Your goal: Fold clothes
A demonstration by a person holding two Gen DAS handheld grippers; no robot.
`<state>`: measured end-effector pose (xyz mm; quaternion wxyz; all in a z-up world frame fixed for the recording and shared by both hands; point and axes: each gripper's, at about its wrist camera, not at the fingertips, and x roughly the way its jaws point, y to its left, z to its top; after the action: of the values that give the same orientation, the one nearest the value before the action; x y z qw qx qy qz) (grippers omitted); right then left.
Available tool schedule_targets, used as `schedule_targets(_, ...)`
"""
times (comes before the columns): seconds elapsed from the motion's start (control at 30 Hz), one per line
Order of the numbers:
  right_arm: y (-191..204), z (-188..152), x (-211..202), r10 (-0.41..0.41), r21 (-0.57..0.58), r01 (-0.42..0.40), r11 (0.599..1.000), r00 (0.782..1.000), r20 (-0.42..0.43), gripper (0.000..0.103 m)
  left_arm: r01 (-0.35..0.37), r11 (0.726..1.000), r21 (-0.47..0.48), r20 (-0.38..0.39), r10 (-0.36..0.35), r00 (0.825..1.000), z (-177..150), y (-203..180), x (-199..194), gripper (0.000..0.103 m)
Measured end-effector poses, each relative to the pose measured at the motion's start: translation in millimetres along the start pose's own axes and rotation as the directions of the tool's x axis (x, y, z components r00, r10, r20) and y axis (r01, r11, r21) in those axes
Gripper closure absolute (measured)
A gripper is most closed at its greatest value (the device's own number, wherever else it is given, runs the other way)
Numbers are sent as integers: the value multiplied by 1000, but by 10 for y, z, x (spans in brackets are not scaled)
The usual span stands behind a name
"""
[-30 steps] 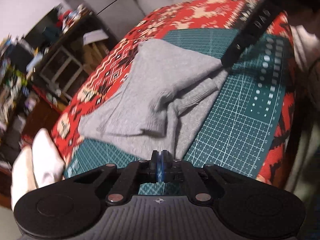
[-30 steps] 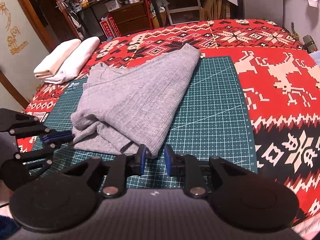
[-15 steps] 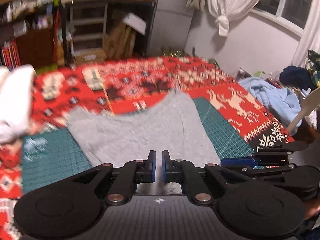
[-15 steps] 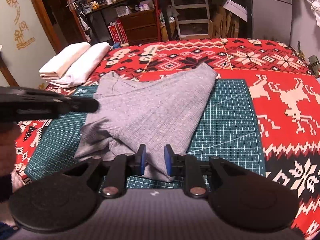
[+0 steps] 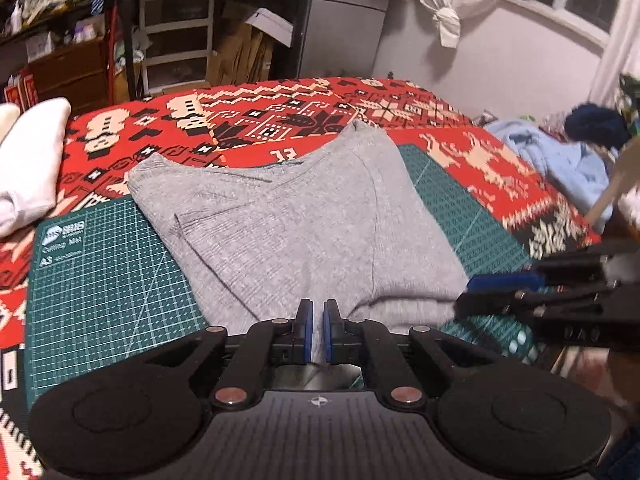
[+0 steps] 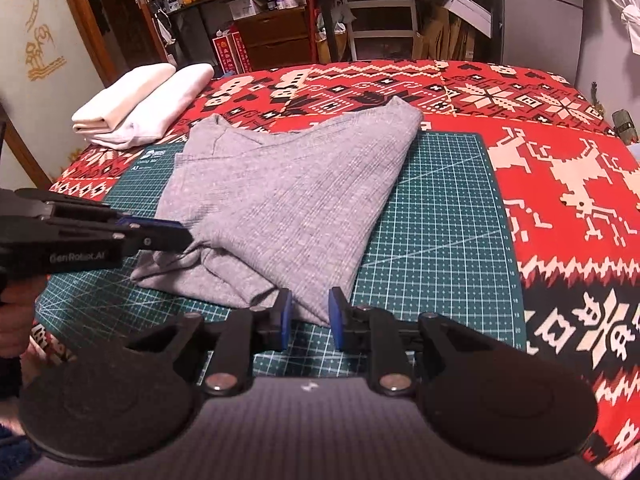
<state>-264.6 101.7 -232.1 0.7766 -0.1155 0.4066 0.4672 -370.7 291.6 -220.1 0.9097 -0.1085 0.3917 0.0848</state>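
The left gripper (image 5: pixel 315 326) has swung round within the last second: a second ago it looked across the table at a slant with its jaws pressed together, and now it faces squarely over the near hem of the grey ribbed sweater (image 5: pixel 304 224), jaws a narrow slit apart with grey fabric showing between the blue pads, though whether they pinch it I cannot tell. In the right wrist view the same tool enters from the left edge, its tip at the bunched lower-left corner of the garment. The right gripper (image 6: pixel 308 318) has hardly moved; its jaws stand clearly apart, straddling the nearest corner of the sweater (image 6: pixel 288 204) at lower centre, nothing clamped. The sweater lies partly folded across the green cutting mat (image 6: pixel 440 216) in mid-frame, its far corner spilling onto the red patterned blanket (image 6: pixel 560 168); folded white clothes (image 6: pixel 140 104) sit in the upper left. Both tools now line up along the near edge, which suggests the next fold, near hem carried toward the far side, is about to start. The rumpled lower-left corner may need smoothing first.
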Motion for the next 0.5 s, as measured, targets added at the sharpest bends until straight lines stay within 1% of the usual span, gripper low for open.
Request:
schedule_targets(0.17,-38,-23,-31,-14,12,14,1000,1000,-25,81,-9,1000,10,-11,9,1000,-72,17,-51,97)
schedule_targets(0.2,-43,-22,-49,-15,14,15,1000,1000,-25,81,-12,1000,12,-16,12,1000,-89,12,-72,95)
schedule_targets(0.23,-47,-20,-75,-17,17,17,1000,1000,-20,81,-13,1000,15,-23,14,1000,-105,10,-98,89)
schedule_targets(0.3,-69,-11,-126,-14,32,14,999,1000,-10,79,-27,1000,14,-30,27,999,-147,6,-184,80)
schedule_targets(0.37,-122,15,-164,2,72,-2,997,1000,1,78,-17,1000,-6,-11,17,1000,-188,46,-326,79)
schedule_targets(0.4,-153,30,-171,10,95,-11,995,1000,3,78,-12,999,-31,5,12,1000,-205,92,-392,76)
schedule_targets(0.43,-178,42,-169,15,113,-16,993,1000,4,78,-7,998,-58,21,9,1000,-222,139,-457,70)
schedule_targets(0.5,-200,61,-136,13,128,-13,992,1000,-5,78,3,995,-101,12,-2,1000,-232,226,-459,68)
